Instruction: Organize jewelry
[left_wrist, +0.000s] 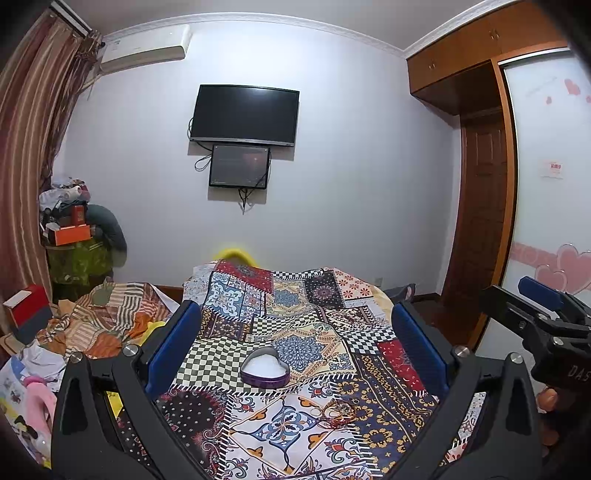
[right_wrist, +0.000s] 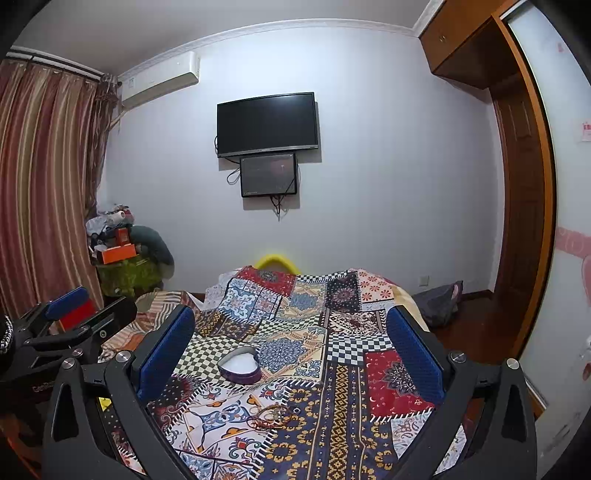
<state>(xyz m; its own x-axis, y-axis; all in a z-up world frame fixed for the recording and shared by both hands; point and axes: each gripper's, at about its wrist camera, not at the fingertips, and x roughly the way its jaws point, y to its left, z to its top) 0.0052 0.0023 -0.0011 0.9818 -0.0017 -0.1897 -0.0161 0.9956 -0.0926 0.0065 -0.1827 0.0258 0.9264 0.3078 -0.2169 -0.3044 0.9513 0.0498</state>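
A purple heart-shaped box (left_wrist: 265, 370) with a white lining stands open on the patterned bedspread (left_wrist: 295, 332); it also shows in the right wrist view (right_wrist: 239, 364). A small pile of jewelry (left_wrist: 334, 410), thin bangles and cords, lies on the cloth in front of the box, also seen in the right wrist view (right_wrist: 271, 416). My left gripper (left_wrist: 295, 350) is open and empty, above and behind the pile. My right gripper (right_wrist: 291, 354) is open and empty, held alongside; it shows at the right of the left wrist view (left_wrist: 546, 317).
Crumpled striped cloth (left_wrist: 107, 317) and boxes lie left of the bed. A red box (left_wrist: 27, 306) sits at far left. A wardrobe (left_wrist: 480, 184) and sliding door stand right. A TV (left_wrist: 243, 114) hangs on the far wall.
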